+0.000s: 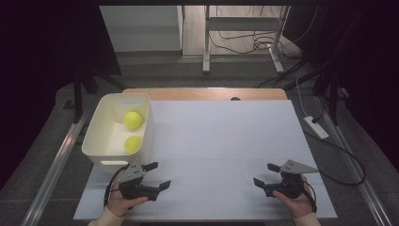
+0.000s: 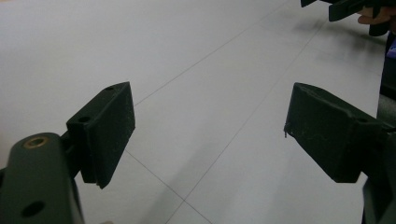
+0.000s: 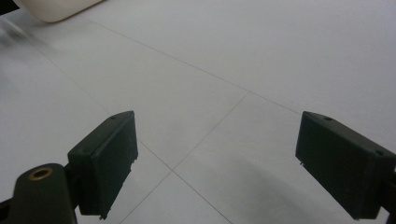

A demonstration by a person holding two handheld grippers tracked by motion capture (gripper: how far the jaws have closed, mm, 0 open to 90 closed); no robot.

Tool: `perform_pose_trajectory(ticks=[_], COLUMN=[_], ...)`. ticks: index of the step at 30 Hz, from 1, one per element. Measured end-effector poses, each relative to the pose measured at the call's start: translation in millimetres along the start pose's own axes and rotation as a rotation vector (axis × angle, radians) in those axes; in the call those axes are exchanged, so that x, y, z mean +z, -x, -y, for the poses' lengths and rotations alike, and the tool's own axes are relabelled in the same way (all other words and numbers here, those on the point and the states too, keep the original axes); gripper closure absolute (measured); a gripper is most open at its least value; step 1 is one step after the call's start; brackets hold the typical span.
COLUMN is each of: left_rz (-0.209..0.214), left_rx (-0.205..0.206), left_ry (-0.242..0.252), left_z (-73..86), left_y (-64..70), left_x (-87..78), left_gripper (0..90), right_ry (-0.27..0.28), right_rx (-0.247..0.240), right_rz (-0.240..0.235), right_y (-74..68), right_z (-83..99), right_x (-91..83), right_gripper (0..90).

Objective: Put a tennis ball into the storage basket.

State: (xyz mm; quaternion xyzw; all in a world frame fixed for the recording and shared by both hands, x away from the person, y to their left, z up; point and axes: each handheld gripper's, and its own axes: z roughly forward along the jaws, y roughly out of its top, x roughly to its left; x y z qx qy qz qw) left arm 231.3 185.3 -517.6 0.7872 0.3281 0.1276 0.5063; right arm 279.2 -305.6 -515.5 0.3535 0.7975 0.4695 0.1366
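Tabletop (image 1: 226, 141) comes first as the largest thing: one pale sheet scored by thin seams, bare across its middle. One white bin (image 1: 104, 141) stands at its far-left part, and two yellow-green tennis balls lie inside, the farther ball (image 1: 133, 119) and the nearer ball (image 1: 133, 144), close together but whether touching is hard to tell. Two grippers rest low at the near edge, well apart from each other. Nearest the bin is the left gripper (image 1: 157, 175), its jaws spread wide with nothing between them; in the left gripper view only bare table lies between the pads (image 2: 105, 133). Jaws of the right gripper (image 1: 266, 174) are likewise spread and empty, and the bin's corner (image 3: 51, 8) peeks in at the top of the right gripper view. Each ball is probably light, with a fuzzy felt skin that grips well and a springy shell that gives a little under pressure; not fragile, but round and apt to roll or pop out. Taking one across its widest middle, jaws squarely opposite, looks safest.
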Motion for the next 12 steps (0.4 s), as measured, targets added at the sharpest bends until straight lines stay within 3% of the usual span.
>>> perform_pose_trajectory(ticks=[12], left_rz=[0.000], left_rx=[-0.001], left_ry=[0.003], left_z=[-0.6], left_y=[-0.3], left_x=[0.1], left_gripper=[16.6], right_ry=[0.000], right_rx=[-0.002], right_rz=[-0.003], right_y=[0.2], right_z=[0.5], right_x=[0.0], right_gripper=[12.7])
